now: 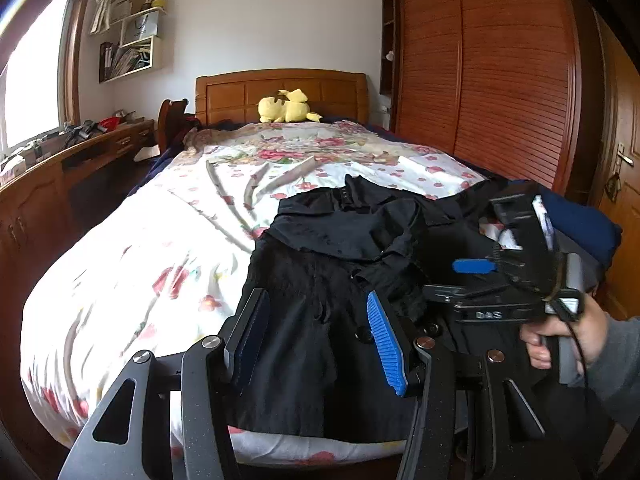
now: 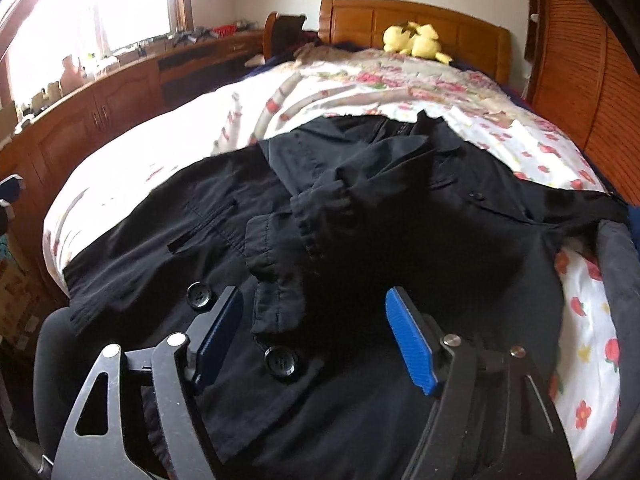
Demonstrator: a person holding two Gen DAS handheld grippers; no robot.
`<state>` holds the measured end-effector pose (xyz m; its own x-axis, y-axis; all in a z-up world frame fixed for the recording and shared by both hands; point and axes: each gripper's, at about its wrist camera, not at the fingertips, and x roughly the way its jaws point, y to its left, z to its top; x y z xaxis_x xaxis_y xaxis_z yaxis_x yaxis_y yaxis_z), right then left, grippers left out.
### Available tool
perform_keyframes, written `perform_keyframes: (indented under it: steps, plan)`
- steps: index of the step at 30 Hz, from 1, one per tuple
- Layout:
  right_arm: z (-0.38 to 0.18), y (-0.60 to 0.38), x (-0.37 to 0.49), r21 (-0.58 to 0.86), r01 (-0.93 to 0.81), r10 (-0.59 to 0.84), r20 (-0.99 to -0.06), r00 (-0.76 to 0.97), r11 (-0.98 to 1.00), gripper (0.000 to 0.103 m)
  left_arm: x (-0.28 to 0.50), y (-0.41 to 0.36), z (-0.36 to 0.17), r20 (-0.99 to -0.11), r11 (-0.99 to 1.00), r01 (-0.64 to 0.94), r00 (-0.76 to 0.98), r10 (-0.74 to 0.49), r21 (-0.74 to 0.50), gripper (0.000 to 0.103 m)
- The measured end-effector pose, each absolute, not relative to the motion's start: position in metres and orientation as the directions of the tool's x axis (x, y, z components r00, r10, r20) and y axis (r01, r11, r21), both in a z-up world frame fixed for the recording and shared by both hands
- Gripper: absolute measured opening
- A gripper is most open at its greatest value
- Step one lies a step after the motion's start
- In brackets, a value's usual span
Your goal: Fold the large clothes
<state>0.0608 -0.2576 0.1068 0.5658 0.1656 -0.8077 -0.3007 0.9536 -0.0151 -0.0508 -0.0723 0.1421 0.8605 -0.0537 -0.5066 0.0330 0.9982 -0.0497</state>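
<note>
Coat (image 2: pixel 320 208), black, double-breasted, with large buttons (image 2: pixel 282 362): lies front-up along the foot half of the bed's floral sheet (image 1: pixel 132 264), collar toward the headboard (image 1: pixel 280 94), hem hanging over the near edge. One sleeve (image 2: pixel 320 216) is crossed loosely over the chest, cuff bunched near the middle; the other side trails off toward the bed's right edge. Folding looks barely begun.

Left gripper (image 1: pixel 318 332): jaws spread wide, nothing between the pads, poised over the lower front panel.

Right gripper (image 2: pixel 316 340): likewise wide open and empty, above the button row; in the left view its body is gripped by the person's hand (image 1: pixel 560 340).

Handling note, as judgement: the cloth looks thick and limp, so a pinch through a seam or the hem edge should hold better than a bite on a flat panel. Flatten the crumpled sleeve first, take matching points with both tools, and lift together to keep the fold line straight. Overhanging hem may drag the garment off.

Plush toy (image 1: pixel 288 106), yellow: by the headboard, well apart.
</note>
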Motion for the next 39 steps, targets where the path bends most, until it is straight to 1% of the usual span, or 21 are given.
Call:
perform_keyframes:
  steps: [3,7,8,10,11,12,13,15,23,28,30,33,35,37,39]
  plan:
    - [0.103,-0.25,0.074,-0.04,-0.303,0.14,-0.824,0.549,0.952,0.062,-0.051,-0.073,0.141,-0.505,0.998,0.025,0.862,-0.05,-0.055,0.053]
    - [0.098,-0.247,0.089,-0.093,-0.286,0.079,-0.841,0.535,0.954,0.056,-0.052,-0.073,0.141,-0.505,0.998,0.02,0.862,-0.051,-0.067,0.053]
    - [0.096,-0.247,0.092,-0.096,-0.284,0.073,-0.846,0.529,0.954,0.053,-0.053,-0.073,0.141,-0.504,0.997,0.02,0.862,-0.052,-0.07,0.053]
    - [0.092,-0.25,0.098,-0.103,-0.283,0.057,-0.86,0.507,0.954,0.043,-0.052,-0.075,0.141,-0.504,0.997,0.019,0.862,-0.052,-0.07,0.053]
    - [0.092,-0.251,0.098,-0.106,-0.284,0.054,-0.863,0.503,0.953,0.031,-0.053,-0.075,0.142,-0.503,0.997,0.019,0.863,-0.051,-0.068,0.053]
    - [0.091,-0.253,0.098,-0.103,-0.287,0.057,-0.864,0.5,0.952,0.022,-0.052,-0.076,0.142,-0.502,0.998,0.018,0.863,-0.049,-0.067,0.053]
    - [0.093,-0.255,0.096,-0.093,-0.293,0.071,-0.862,0.503,0.951,0.019,-0.052,-0.077,0.142,-0.501,0.998,0.018,0.864,-0.048,-0.065,0.053]
    - [0.1,-0.259,0.09,-0.08,-0.299,0.092,-0.85,0.519,0.951,0.01,-0.053,-0.076,0.142,-0.498,0.998,0.018,0.866,-0.048,-0.066,0.053]
    - [0.147,-0.273,0.04,0.026,-0.367,0.25,-0.778,0.577,0.93,0.008,-0.054,-0.078,0.141,-0.483,0.998,0.019,0.874,-0.048,-0.064,0.053]
    - [0.161,-0.284,0.013,0.07,-0.369,0.293,-0.75,0.593,0.927,0.008,-0.053,-0.081,0.14,-0.478,0.998,0.026,0.877,-0.052,-0.062,0.053]
    - [0.159,-0.288,0.005,0.071,-0.367,0.293,-0.746,0.598,0.928,0.008,-0.053,-0.083,0.139,-0.476,0.998,0.032,0.878,-0.057,-0.062,0.053]
    - [0.148,-0.297,-0.002,0.032,-0.354,0.255,-0.753,0.607,0.935,0.008,-0.054,-0.086,0.138,-0.474,0.997,0.04,0.878,-0.064,-0.06,0.053]
    - [0.134,-0.311,-0.001,0.037,-0.316,0.228,-0.773,0.592,0.948,0.008,-0.053,-0.088,0.137,-0.476,0.997,0.048,0.877,-0.069,-0.057,0.053]
    - [0.123,-0.323,-0.002,0.014,-0.277,0.182,-0.785,0.593,0.961,0.008,-0.053,-0.088,0.137,-0.478,0.997,0.055,0.875,-0.075,-0.057,0.053]
    - [0.117,-0.336,-0.003,-0.005,-0.248,0.152,-0.779,0.608,0.969,0.008,-0.052,-0.088,0.137,-0.478,0.996,0.065,0.874,-0.085,-0.059,0.053]
